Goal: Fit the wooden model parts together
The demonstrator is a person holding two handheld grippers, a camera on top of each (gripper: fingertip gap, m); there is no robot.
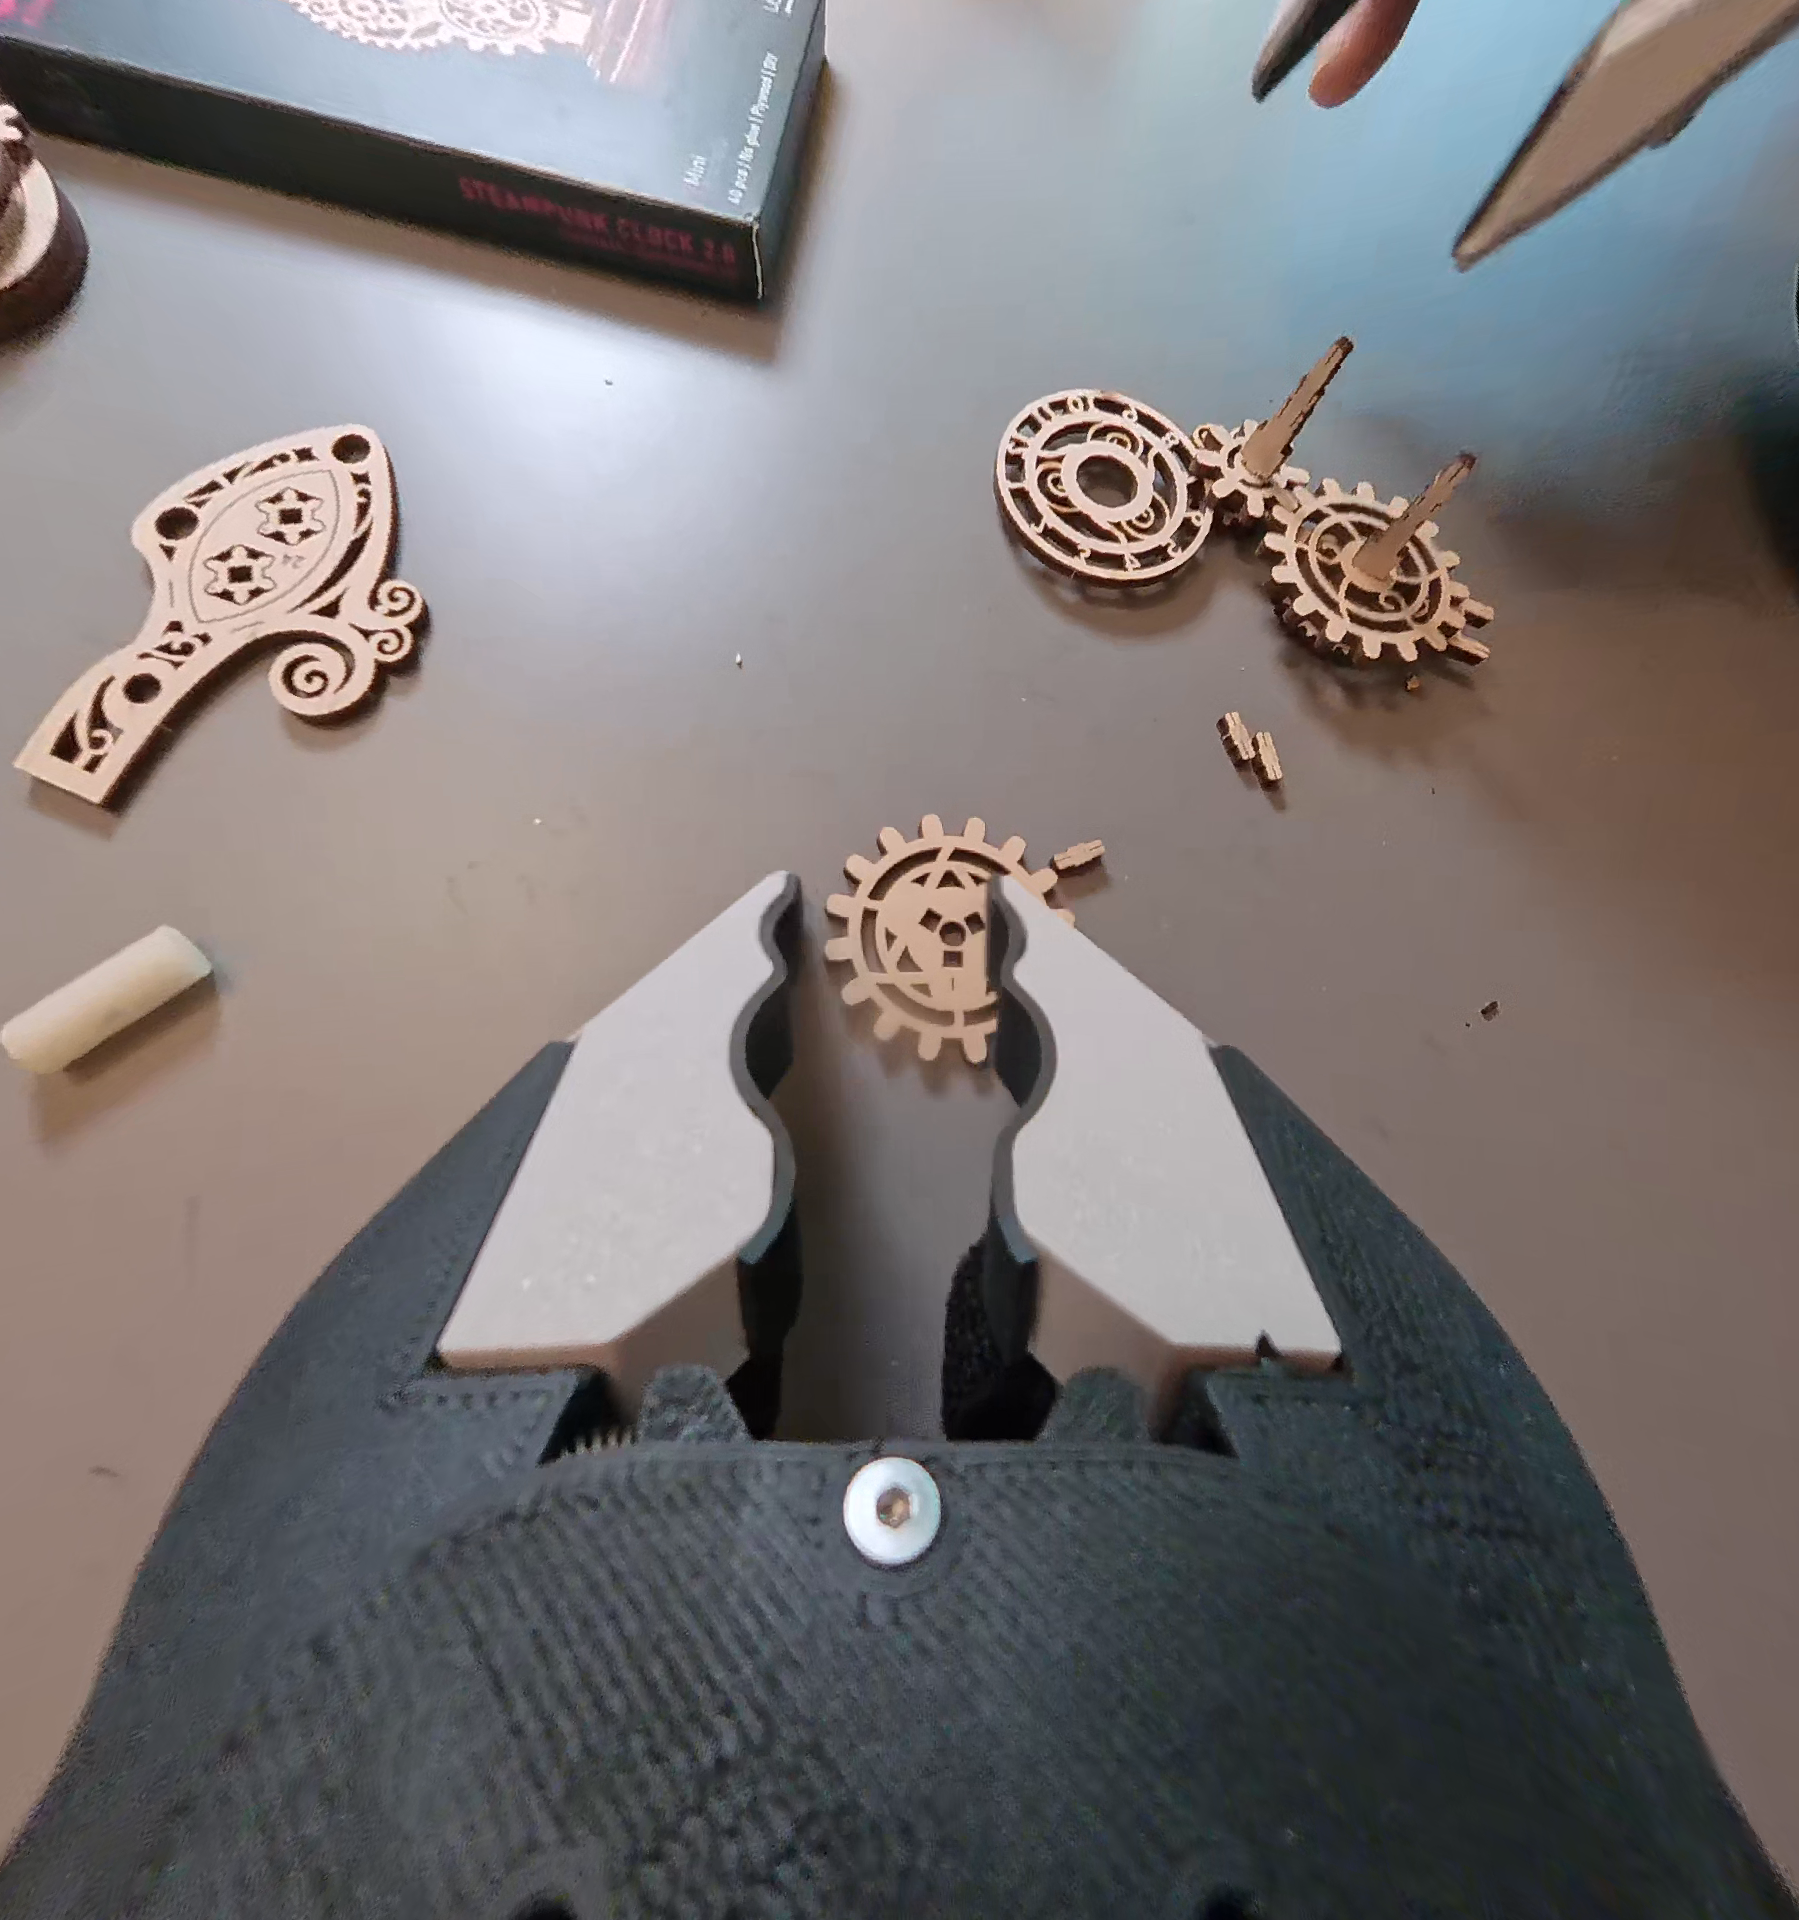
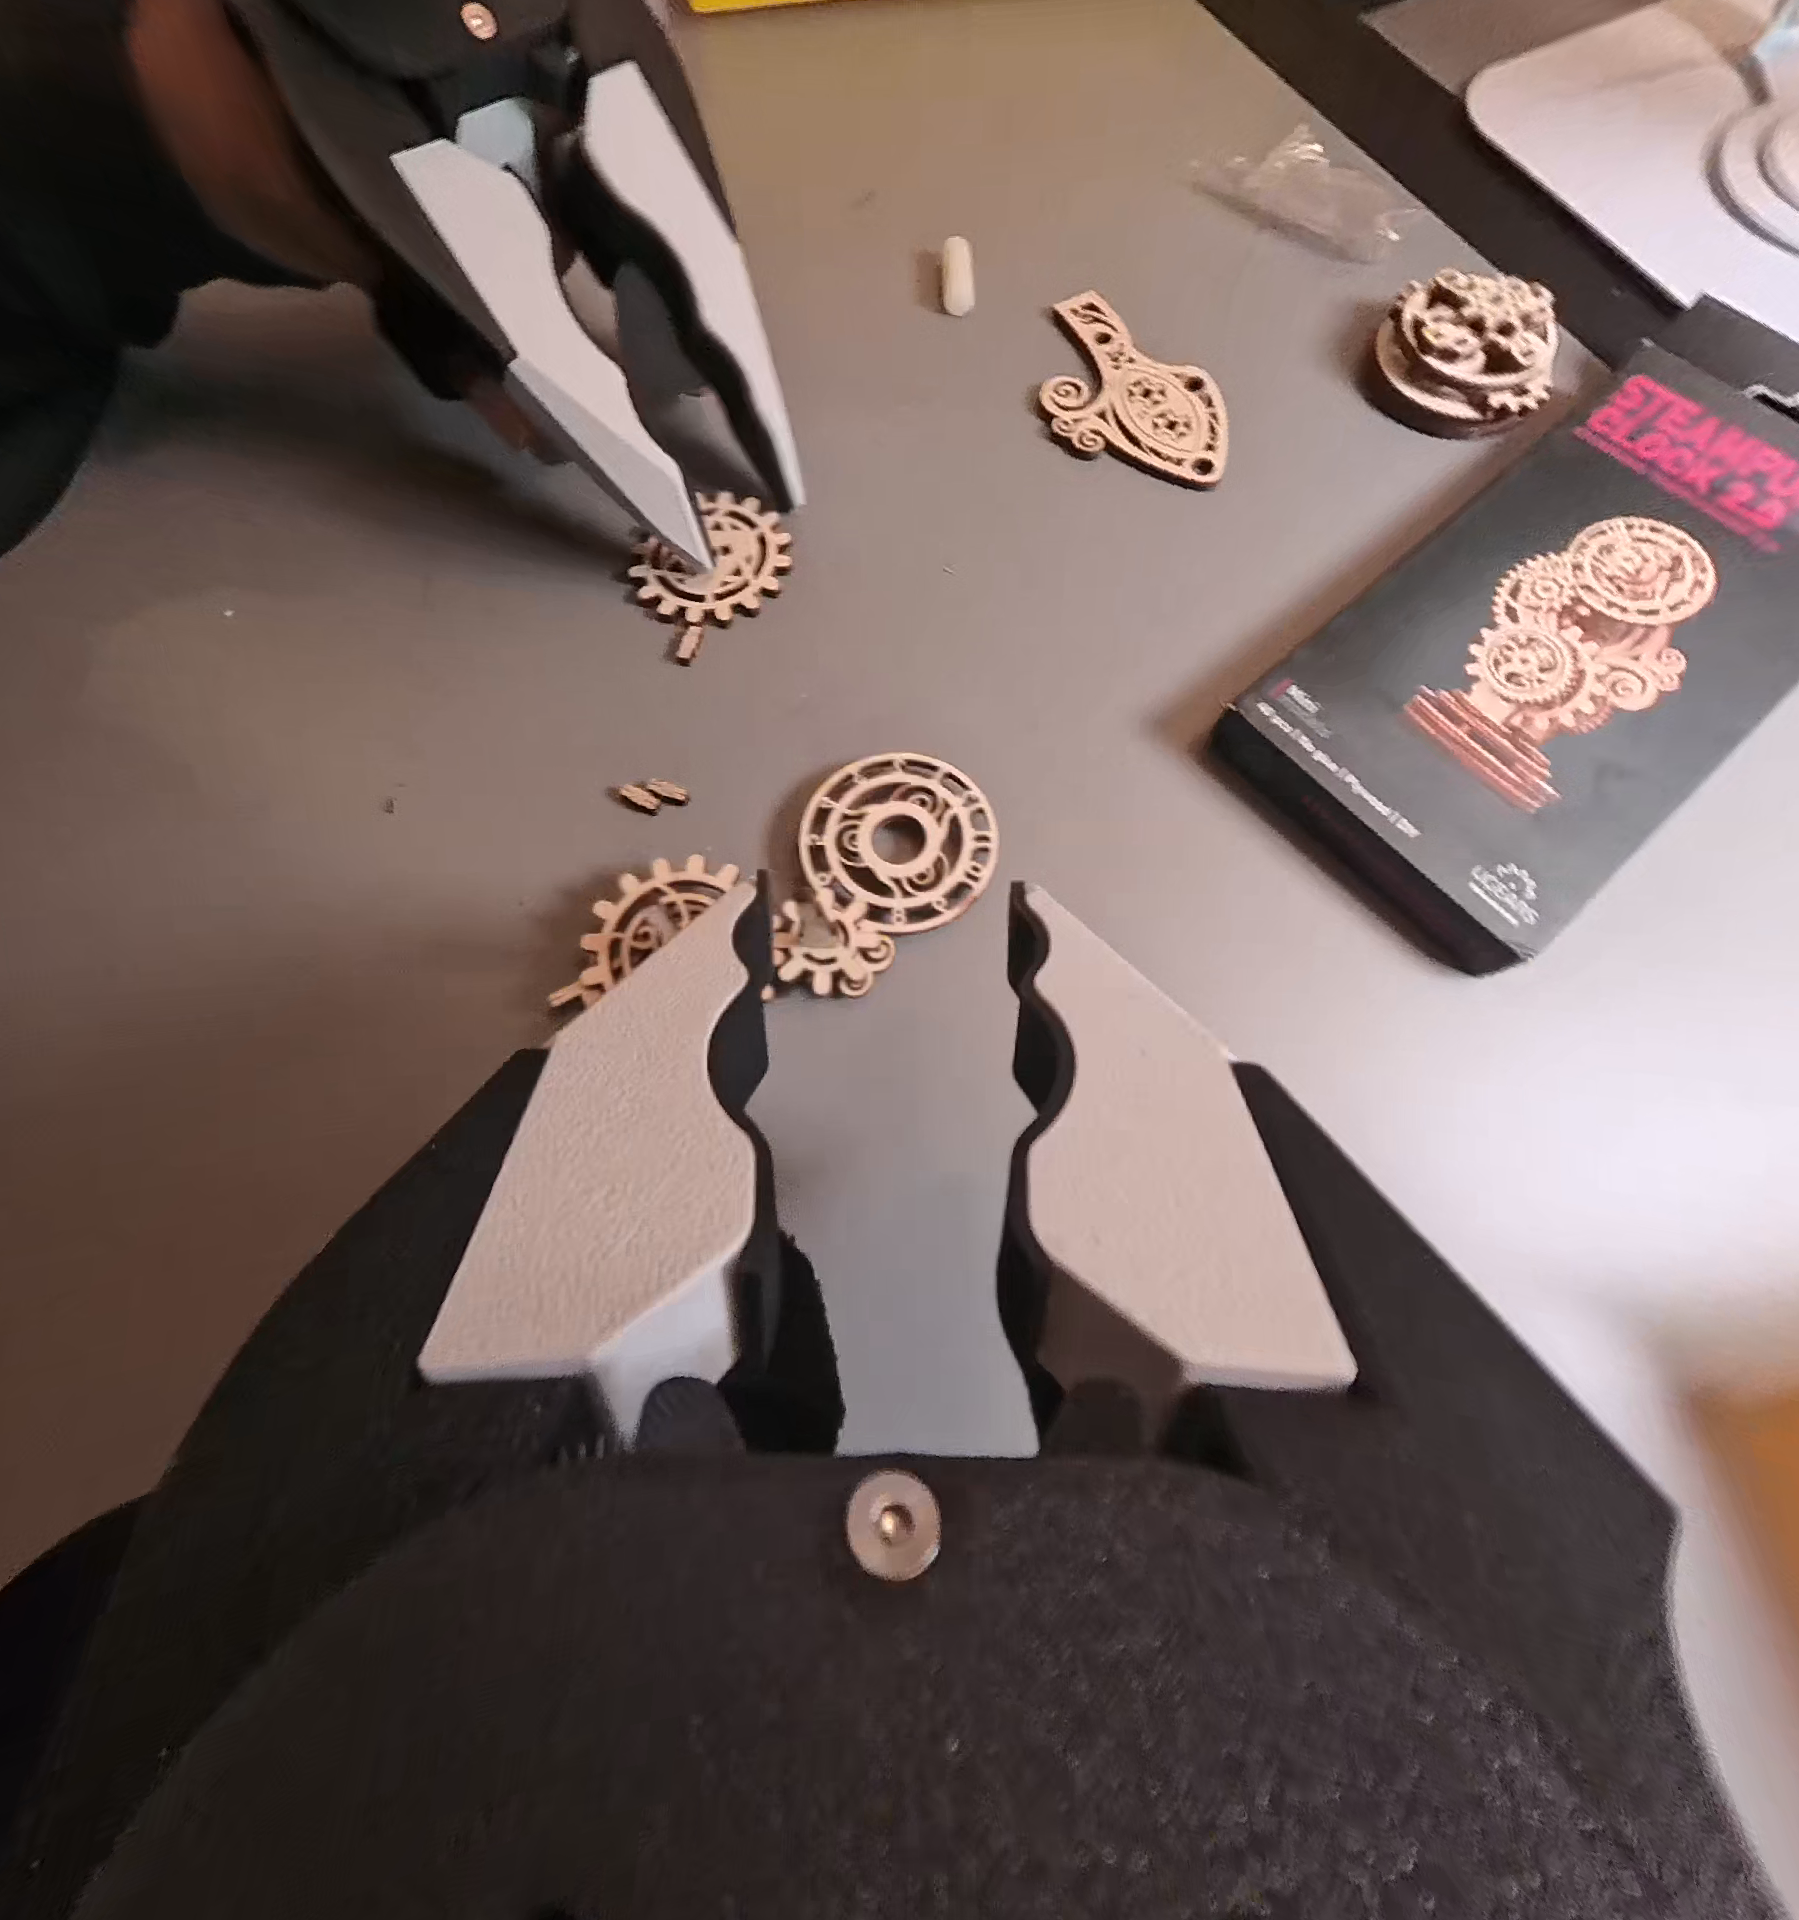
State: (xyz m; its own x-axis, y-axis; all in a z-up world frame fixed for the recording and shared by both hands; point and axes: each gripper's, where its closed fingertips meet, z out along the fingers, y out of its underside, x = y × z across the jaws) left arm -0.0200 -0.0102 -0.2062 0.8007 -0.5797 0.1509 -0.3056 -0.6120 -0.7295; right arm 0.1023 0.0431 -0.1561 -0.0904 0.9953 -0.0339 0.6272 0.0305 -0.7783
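Gears on grey table (image 1: 666, 623): three; one flat gear (image 1: 910, 951) between parted left gripper (image 1: 895, 904) tips, two with upright pegs (image 1: 1378, 566) beside one ring dial (image 1: 1103, 488); right gripper (image 2: 890, 914) open, empty

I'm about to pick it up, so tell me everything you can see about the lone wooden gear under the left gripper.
The lone gear is a flat, pale laser-cut wooden disc with square teeth around its rim and openwork cutouts around a solid hub. It lies flat on the grey-brown table, unjoined. The open left gripper straddles it; in the right wrist view one fingertip appears to press on its face. A tiny wooden peg lies just beside its teeth.
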